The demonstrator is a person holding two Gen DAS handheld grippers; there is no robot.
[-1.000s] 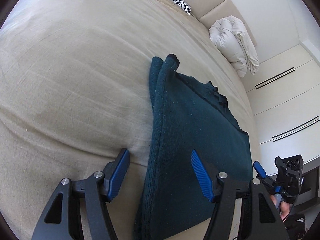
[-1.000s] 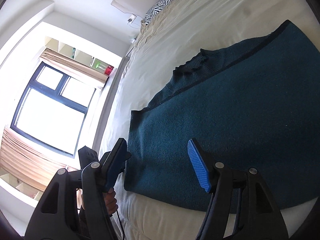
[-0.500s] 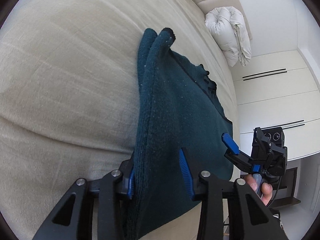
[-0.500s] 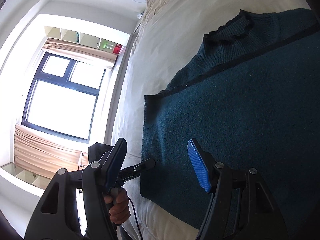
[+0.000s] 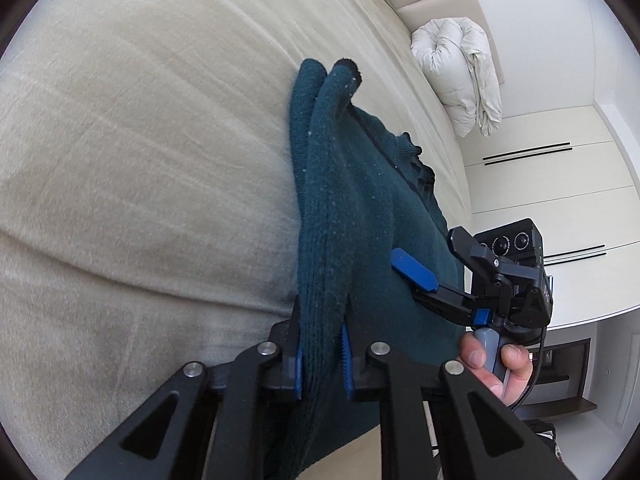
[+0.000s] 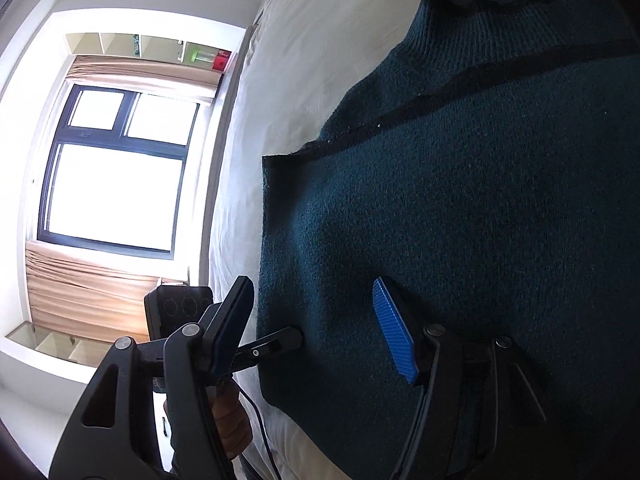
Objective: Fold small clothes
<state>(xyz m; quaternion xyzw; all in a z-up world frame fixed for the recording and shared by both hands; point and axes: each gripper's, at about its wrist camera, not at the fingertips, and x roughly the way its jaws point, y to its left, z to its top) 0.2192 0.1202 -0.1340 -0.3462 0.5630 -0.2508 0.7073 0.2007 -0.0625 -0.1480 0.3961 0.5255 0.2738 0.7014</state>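
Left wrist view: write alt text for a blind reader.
The left gripper is shut on the folded edge of a dark teal sweater lying on a beige bed. The right gripper hovers open over the sweater's far side.

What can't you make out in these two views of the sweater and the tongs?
- Left wrist view: the sweater's near end, cut off behind the left tongs.
- Right wrist view: its right side, lost at the dark frame edge.
- Right wrist view: whether the right tongs' pads touch the knit.
- Both views: any layers beneath the fold.
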